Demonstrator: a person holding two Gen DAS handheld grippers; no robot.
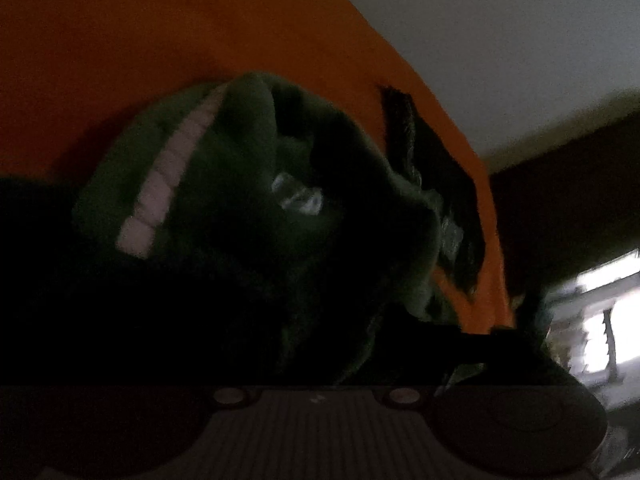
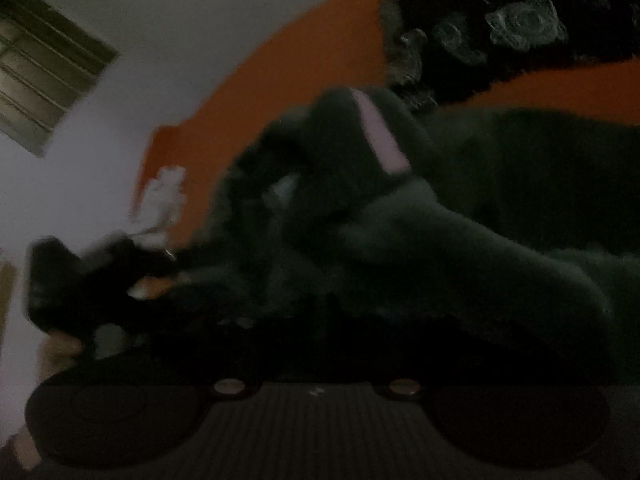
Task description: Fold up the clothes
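A dark green fleece garment [image 1: 224,184] with a pale pink stripe [image 1: 168,176] lies bunched on an orange cloth [image 1: 160,40]. The right claw is closed tight, though dimness hides what it grips. The left claw's state cannot be told.

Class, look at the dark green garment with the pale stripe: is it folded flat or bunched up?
Bunched up. The green garment humps in rumpled rolls on the orange surface, its pale stripe curving over one bulge.
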